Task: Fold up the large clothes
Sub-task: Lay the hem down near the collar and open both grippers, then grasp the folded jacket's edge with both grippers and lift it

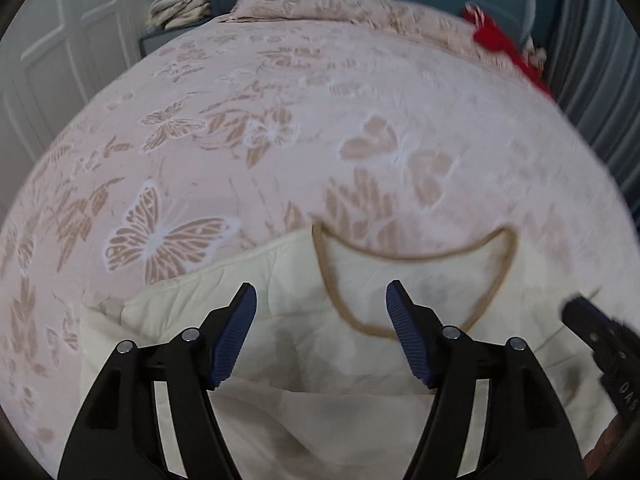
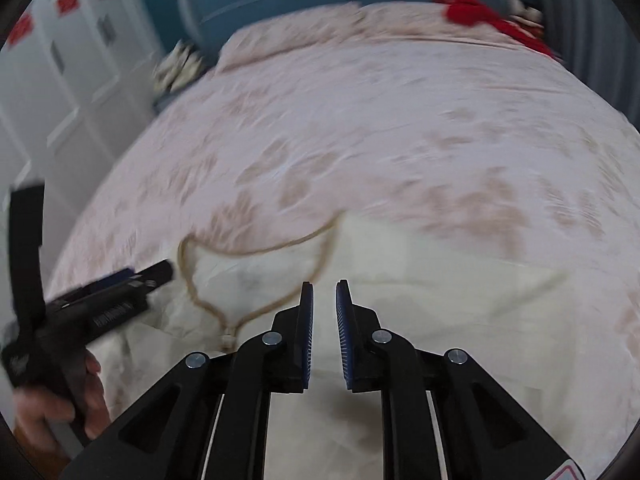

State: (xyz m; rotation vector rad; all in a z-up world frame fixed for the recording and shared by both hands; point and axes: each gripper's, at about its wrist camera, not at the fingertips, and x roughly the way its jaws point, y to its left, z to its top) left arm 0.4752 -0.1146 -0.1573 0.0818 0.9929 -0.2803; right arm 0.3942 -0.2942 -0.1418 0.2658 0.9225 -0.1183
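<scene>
On a butterfly-patterned pink bedspread [image 1: 280, 92], the cream tan-trimmed garment [image 1: 400, 280] lies beneath the spread left gripper [image 1: 321, 300] and the slightly parted, empty right gripper [image 2: 324, 294].

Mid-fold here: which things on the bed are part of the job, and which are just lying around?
Job:
- cream garment with tan-trimmed neckline
- left gripper, jaws wide, nothing between
- right gripper, jaws slightly apart, nothing between

Lying about:
- red cloth
- pillow
- folded pile beside the bed
- butterfly bedspread
</scene>
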